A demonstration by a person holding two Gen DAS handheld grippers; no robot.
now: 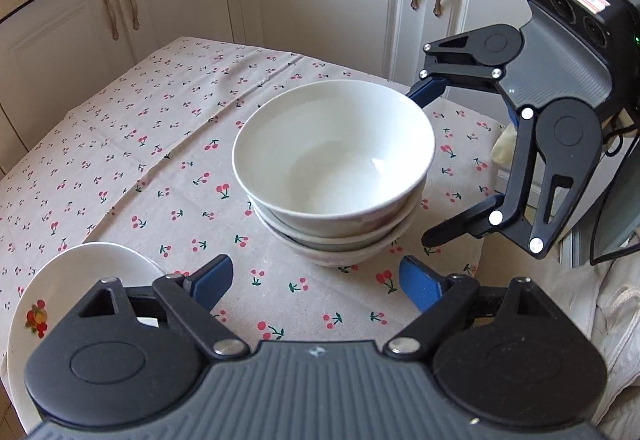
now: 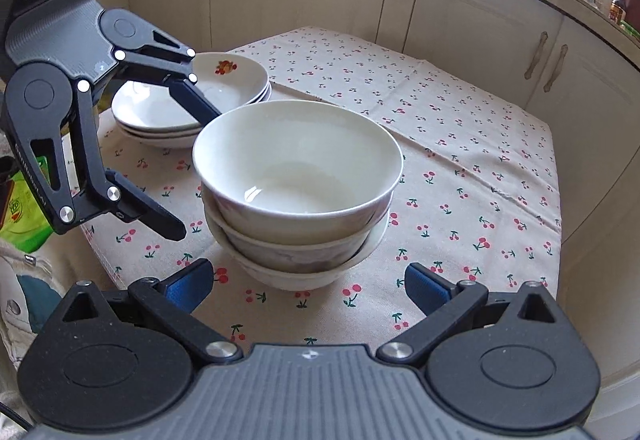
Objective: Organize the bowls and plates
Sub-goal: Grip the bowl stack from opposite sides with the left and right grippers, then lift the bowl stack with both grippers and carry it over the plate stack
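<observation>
**3 bowls stacked, both claws spread wide**

I see a stack of 3 white bowls (image 1: pixel 334 176) standing on the cherry-print tablecloth (image 1: pixel 120 160). My left gripper (image 1: pixel 316 280) and my right gripper (image 2: pixel 308 280) each sit near the stack with fingers spread wide, gripping nothing. A pile of shallow plates (image 2: pixel 168 112) (one shows a fruit motif) rests just beyond the bowls in the right wrist view. White cabinets (image 1: pixel 320 0) stand behind.
</observation>
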